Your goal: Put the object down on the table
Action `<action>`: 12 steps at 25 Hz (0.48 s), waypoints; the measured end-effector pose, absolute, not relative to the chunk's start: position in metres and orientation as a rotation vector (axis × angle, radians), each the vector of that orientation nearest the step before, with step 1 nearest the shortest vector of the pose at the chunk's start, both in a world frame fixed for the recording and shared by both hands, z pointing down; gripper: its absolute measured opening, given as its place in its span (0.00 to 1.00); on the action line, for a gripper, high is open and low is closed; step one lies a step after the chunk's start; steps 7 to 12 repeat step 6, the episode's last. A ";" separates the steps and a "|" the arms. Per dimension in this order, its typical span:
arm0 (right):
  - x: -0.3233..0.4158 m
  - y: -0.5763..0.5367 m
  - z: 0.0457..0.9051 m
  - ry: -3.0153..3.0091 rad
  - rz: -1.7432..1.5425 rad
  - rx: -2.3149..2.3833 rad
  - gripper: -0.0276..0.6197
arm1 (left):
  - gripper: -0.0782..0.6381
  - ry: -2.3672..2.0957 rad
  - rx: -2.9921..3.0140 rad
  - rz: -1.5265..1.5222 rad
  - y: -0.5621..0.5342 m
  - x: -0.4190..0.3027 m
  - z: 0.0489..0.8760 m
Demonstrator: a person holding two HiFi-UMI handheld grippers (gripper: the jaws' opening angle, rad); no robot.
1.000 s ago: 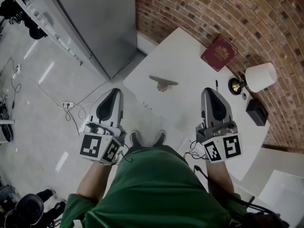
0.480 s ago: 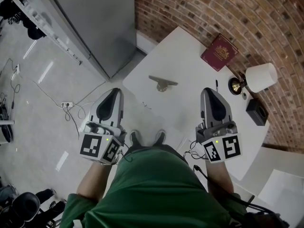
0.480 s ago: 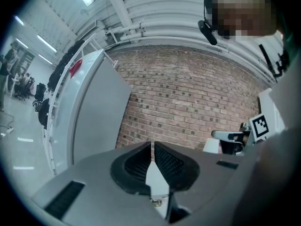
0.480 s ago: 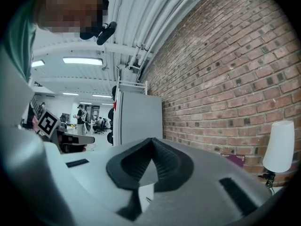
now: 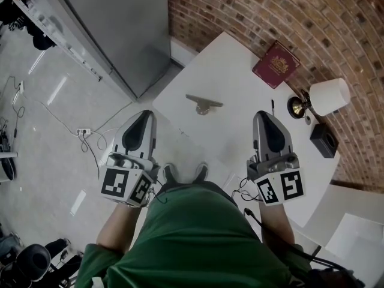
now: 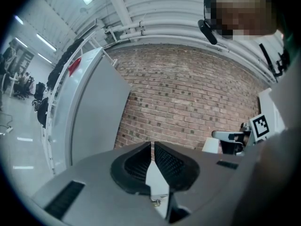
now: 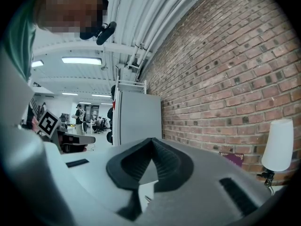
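Note:
A small grey metal object [image 5: 203, 104] with a flat top and a round foot lies on the white table [image 5: 228, 71], toward its near left side. My left gripper [image 5: 143, 114] hangs off the table's left edge, over the floor, with its jaws shut and nothing between them [image 6: 152, 145]. My right gripper [image 5: 267, 114] is held over the table's near right part, also shut and empty [image 7: 151, 140]. Both grippers are well short of the metal object and touch nothing.
A maroon book [image 5: 276, 63] lies at the table's far side by the brick wall [image 5: 312, 23]. A white-shaded lamp [image 5: 327, 96], a black box [image 5: 324, 140] and a pen [image 5: 272, 107] are at the right. A grey cabinet [image 5: 120, 29] stands left of the table, with cables [image 5: 90, 138] on the floor.

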State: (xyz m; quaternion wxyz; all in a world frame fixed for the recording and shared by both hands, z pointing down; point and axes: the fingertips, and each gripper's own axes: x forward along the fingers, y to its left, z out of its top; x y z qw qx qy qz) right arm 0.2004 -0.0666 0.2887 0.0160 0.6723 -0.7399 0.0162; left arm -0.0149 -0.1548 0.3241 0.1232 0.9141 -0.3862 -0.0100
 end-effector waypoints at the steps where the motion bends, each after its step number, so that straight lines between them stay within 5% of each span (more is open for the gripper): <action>1: 0.202 -0.066 0.289 -2.301 0.050 2.090 0.05 | 0.14 -1.129 2.667 -0.033 -0.154 -0.014 0.324; 12: 0.208 -0.062 0.291 -2.300 0.046 2.083 0.05 | 0.14 -1.133 2.668 -0.045 -0.150 -0.009 0.324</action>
